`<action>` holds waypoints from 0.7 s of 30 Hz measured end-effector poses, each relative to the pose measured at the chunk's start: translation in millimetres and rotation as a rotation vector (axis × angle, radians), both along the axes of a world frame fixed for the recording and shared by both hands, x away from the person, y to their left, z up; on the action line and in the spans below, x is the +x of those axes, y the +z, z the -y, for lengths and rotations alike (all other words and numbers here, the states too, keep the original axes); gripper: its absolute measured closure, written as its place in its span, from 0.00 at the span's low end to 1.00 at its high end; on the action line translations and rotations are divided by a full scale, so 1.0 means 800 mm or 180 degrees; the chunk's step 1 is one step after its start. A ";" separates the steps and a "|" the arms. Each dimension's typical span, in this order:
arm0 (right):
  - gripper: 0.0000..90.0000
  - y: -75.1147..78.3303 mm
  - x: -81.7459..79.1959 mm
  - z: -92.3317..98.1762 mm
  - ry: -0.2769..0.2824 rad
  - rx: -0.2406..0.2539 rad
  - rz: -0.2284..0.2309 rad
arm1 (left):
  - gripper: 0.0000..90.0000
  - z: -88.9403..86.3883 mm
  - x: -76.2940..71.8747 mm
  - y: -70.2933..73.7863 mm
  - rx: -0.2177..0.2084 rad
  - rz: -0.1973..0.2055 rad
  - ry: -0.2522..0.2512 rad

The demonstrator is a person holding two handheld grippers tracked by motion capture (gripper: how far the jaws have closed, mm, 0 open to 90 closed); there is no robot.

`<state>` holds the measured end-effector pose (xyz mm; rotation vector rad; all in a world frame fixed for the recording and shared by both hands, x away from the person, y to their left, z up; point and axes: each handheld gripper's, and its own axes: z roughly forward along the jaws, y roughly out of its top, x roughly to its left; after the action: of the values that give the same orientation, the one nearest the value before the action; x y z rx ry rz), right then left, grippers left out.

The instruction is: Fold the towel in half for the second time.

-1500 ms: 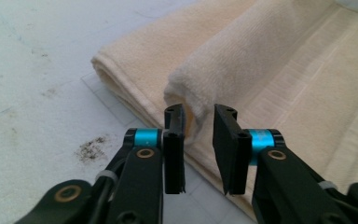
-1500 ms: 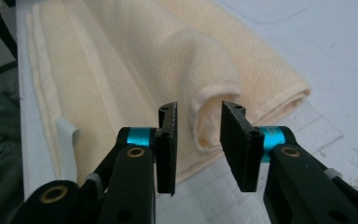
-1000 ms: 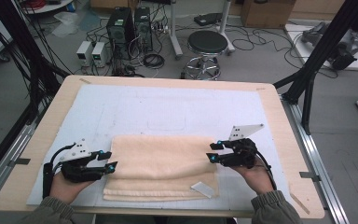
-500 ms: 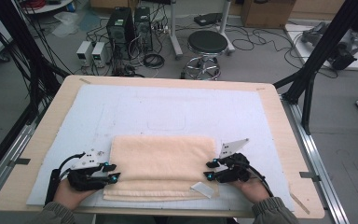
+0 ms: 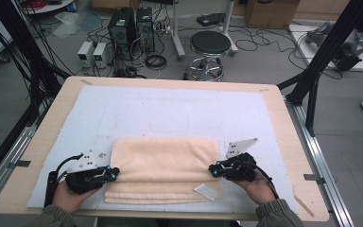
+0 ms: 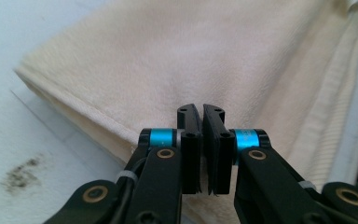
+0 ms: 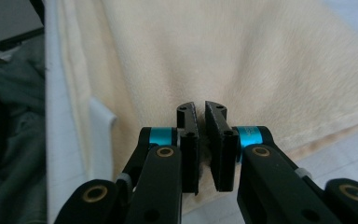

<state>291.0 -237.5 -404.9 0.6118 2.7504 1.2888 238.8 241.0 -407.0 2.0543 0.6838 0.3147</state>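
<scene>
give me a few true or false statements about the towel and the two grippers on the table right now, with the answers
1. The cream towel lies folded on the pale mat. True.
2. The left gripper has its jaws spread wide apart. False: they are closed almost together at the towel's edge.
3. The right gripper is at the towel's right side, jaws nearly closed. True.
4. A white label shows near the towel's front right corner. True.
5. The towel hangs over the table's far edge. False: it lies near the person's side, wholly on the mat.
6. A red chair stands beyond the table. False: a black stool stands there.
</scene>
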 end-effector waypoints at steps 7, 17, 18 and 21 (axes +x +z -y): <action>0.93 0.026 -0.030 0.007 0.0187 0.0065 0.0032 | 0.95 -0.001 -0.038 0.018 0.0032 0.0033 -0.0199; 0.68 0.012 -0.040 0.003 0.0313 0.0097 -0.0187 | 0.67 0.008 -0.032 0.005 0.0133 -0.0058 -0.0222; 0.67 0.014 -0.035 0.000 0.0278 0.0088 -0.0121 | 0.67 0.008 -0.028 0.005 0.0135 -0.0034 -0.0182; 0.64 0.017 -0.019 -0.002 0.0106 0.0089 0.0005 | 0.63 0.007 -0.011 0.002 0.0080 -0.0002 -0.0023</action>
<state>275.8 -235.8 -391.6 0.5690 2.7575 1.3358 229.7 235.2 -405.1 2.0803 0.6758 0.3201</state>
